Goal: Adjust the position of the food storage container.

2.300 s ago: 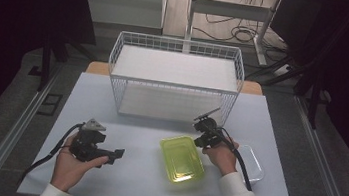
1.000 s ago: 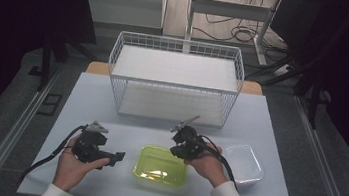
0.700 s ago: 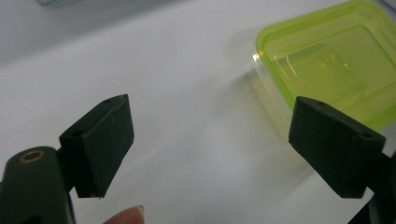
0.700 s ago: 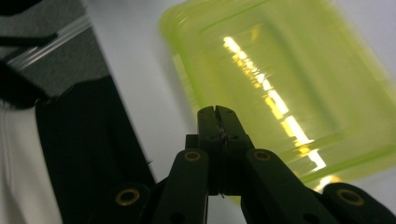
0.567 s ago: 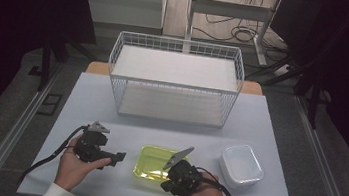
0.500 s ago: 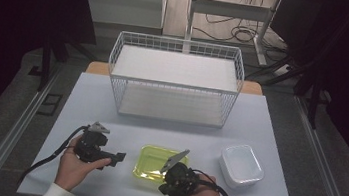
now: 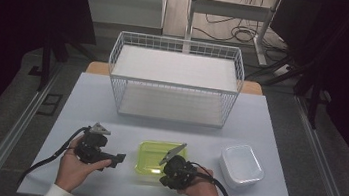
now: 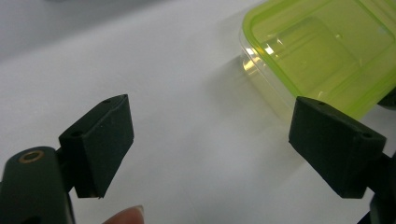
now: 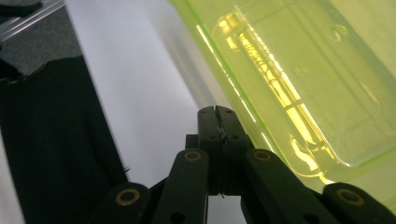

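Note:
A shallow yellow-green translucent plastic container [image 7: 153, 156] lies flat on the white table [image 7: 270, 125], near the front middle. My right gripper [image 7: 165, 179] sits low at its front right corner. In the right gripper view its jaws [image 9: 217, 114] are shut with pad against pad, right beside the container's rim [image 9: 243, 98], and nothing shows between them. My left gripper [image 7: 117, 160] rests in a hand left of the container and points at it. In the left gripper view the left gripper [image 8: 210, 140] is open, with the green container [image 8: 322, 46] just beyond its right pad.
A white plastic tub [image 7: 241, 164] stands right of the green container. A white wire basket [image 7: 174, 85] takes up the back middle of the table. The table's front edge runs close under both hands, and cables trail from the grippers.
The green container slid left, away from the white tub. My right gripper then came round from behind it to its front right corner and sank lower. The left gripper kept still.

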